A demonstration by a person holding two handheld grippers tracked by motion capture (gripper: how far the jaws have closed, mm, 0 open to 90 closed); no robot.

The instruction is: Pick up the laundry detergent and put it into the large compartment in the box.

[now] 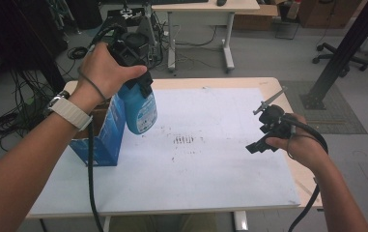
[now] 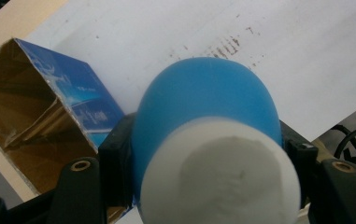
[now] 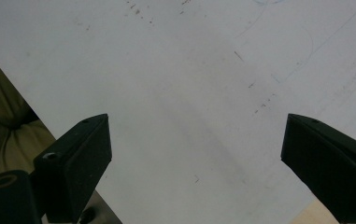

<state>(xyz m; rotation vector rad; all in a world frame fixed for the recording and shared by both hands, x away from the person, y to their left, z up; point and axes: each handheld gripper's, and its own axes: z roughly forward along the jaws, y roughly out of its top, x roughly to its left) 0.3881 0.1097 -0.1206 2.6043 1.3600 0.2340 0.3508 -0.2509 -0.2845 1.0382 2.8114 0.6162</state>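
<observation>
Your left gripper (image 1: 140, 79) is clenched on the blue bottle (image 1: 140, 108), its two black jaws pressing the bottle's sides just below the white cap (image 2: 222, 175). In the left gripper view you look down the bottle from the cap end, with the blue body (image 2: 203, 100) swelling out between the jaws. You hold the bottle in the air, tilted a little, above the left part of the white sheet (image 1: 210, 145). Its lower end hangs just beside the open blue carton (image 1: 105, 137), which stands near the table's left edge with its brown inside (image 2: 21, 121) showing.

Your right gripper (image 1: 263, 140) is released: in the right gripper view its jaws stand wide apart with nothing between them, over bare white sheet. It hovers near the table's (image 1: 268, 84) right edge, well apart from the bottle.
</observation>
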